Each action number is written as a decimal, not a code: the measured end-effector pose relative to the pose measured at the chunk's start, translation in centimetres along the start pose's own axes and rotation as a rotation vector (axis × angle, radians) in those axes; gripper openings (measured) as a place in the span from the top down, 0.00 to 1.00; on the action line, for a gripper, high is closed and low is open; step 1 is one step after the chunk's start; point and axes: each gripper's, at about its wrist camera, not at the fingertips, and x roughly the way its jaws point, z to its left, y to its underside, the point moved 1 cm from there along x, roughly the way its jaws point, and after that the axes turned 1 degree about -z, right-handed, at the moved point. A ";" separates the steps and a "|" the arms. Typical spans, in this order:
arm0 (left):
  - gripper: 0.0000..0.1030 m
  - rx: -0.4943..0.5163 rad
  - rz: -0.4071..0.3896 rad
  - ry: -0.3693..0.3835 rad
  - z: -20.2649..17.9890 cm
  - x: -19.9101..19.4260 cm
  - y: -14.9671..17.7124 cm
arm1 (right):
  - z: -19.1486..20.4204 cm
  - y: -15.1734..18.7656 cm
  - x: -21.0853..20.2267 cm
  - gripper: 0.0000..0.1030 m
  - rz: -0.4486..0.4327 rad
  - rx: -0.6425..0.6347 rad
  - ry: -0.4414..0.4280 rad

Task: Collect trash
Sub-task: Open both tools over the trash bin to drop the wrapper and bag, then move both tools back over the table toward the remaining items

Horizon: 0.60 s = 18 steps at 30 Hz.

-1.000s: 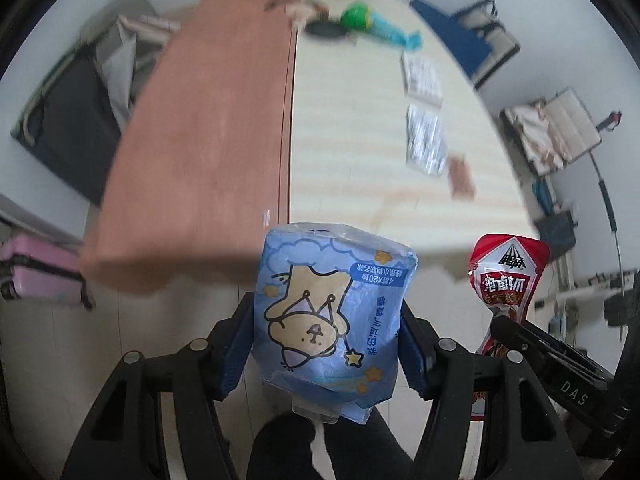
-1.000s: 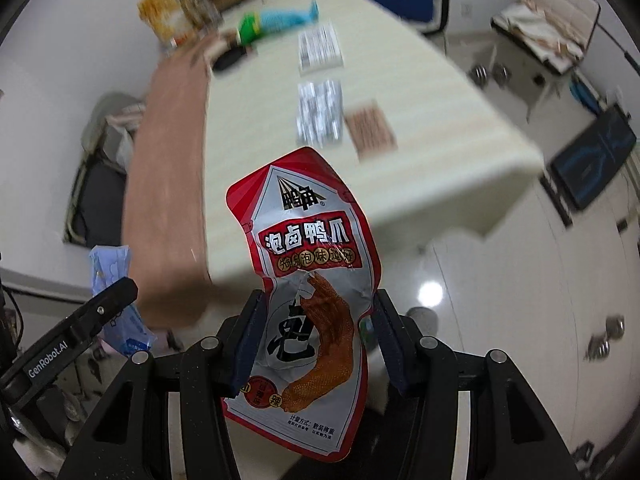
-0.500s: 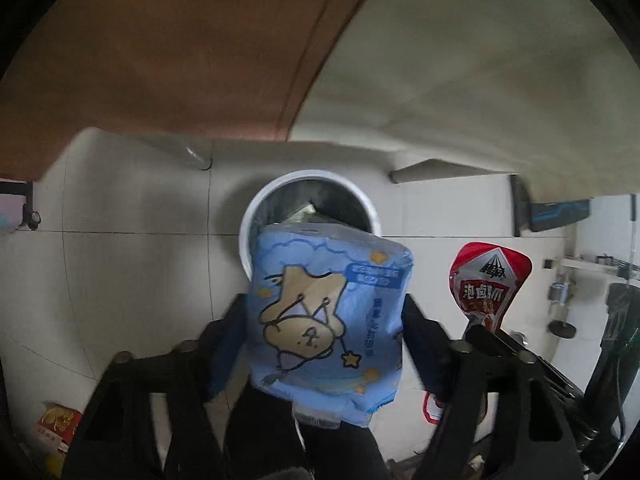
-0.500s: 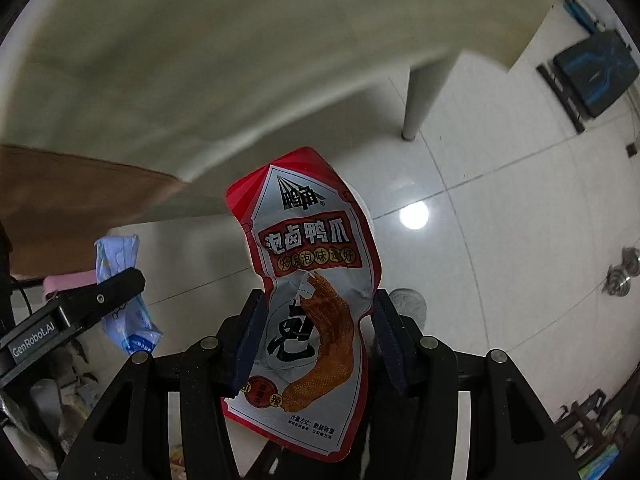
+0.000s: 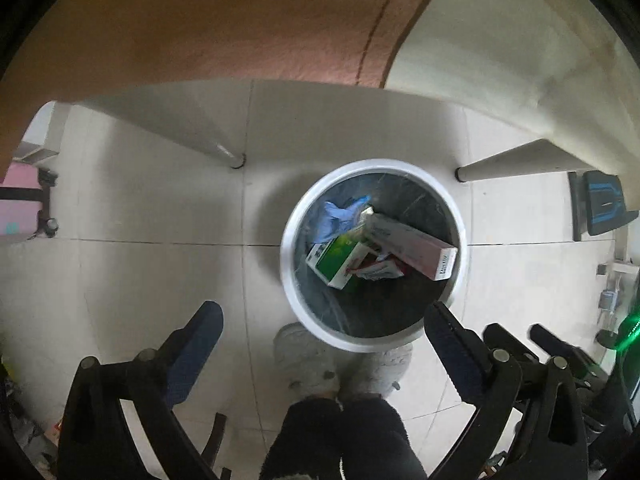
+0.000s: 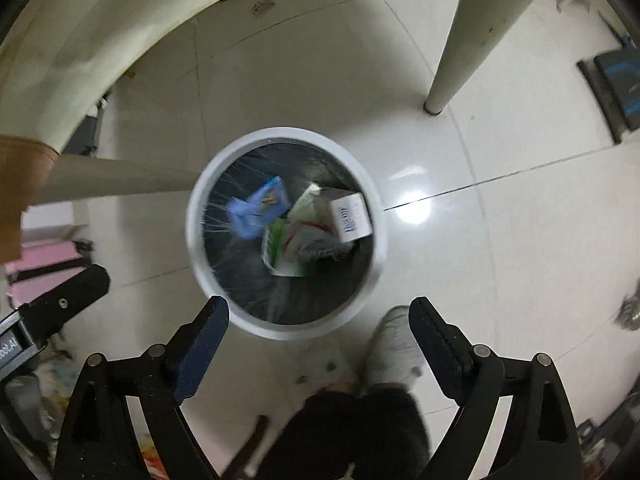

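A round white trash bin with a dark liner stands on the tiled floor under the table; it also shows in the right wrist view. Inside lie the blue packet, a green-and-white box, a white-and-pink box and a red-and-white wrapper. My left gripper is open and empty above the bin's near rim. My right gripper is open and empty, also above the near rim.
Table legs stand beside the bin. The table's underside and a brown cloth hang overhead. The person's grey slippers are just in front of the bin. A pink case is at far left.
Both grippers swung down from the tabletop to over the bin and opened. The blue packet and the red snack wrapper left the jaws and now lie in the bin.
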 end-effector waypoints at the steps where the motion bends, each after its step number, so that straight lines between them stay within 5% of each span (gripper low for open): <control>1: 0.00 0.001 0.004 -0.011 0.1 -0.1 0.3 | 0.0 0.1 -0.1 0.06 -0.001 -0.010 0.022; 6: 0.00 0.009 0.007 -0.059 0.5 -1.8 1.1 | 1.0 0.3 -1.1 0.02 -0.014 -0.047 0.120; 18: 0.00 0.022 -0.006 -0.083 -0.7 -5.6 2.7 | 1.7 1.1 -7.5 0.02 -0.041 -0.073 0.153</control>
